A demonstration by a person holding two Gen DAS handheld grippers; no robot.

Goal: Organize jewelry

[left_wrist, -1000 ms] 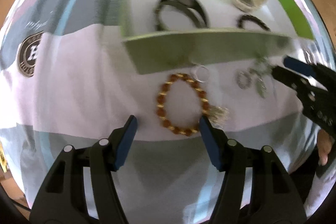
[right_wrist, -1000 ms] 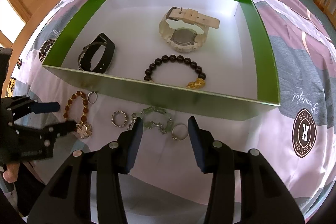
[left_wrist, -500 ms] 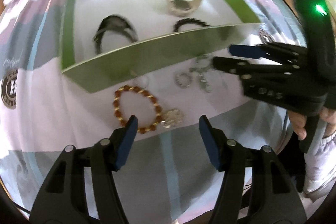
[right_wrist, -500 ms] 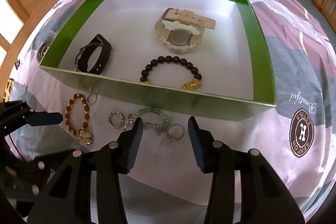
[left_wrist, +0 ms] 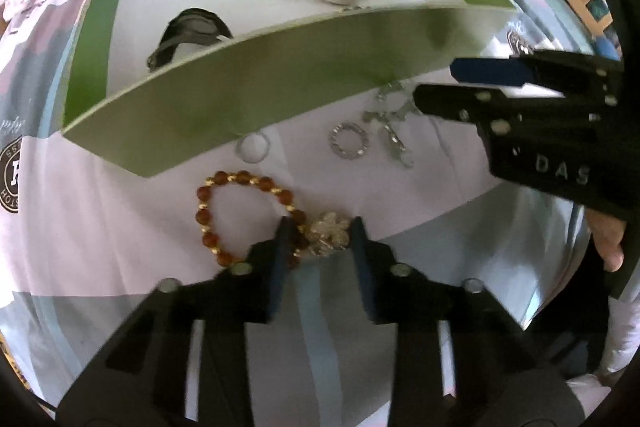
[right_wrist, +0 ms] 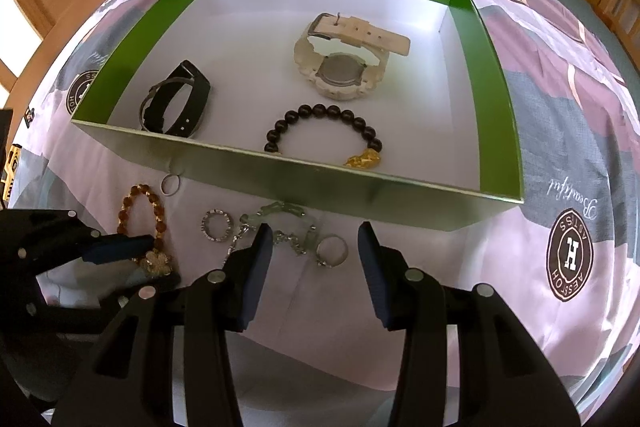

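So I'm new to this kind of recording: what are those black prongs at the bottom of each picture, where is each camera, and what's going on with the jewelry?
There is no robot here. A person holds a two-finger gripper in each hand, and a fisheye camera on each one looks forward along its fingers, so the black prongs are that gripper's own fingers.

The left view shows the left gripper closing around the flower charm of a brown bead bracelet on the bedspread; I cannot tell whether it grips yet. The right gripper is open above a silver ring and a pale green chain.

Behind them stands a green box already holding a cream watch, a black band and a black bead bracelet. A studded ring and a thin ring lie outside it.
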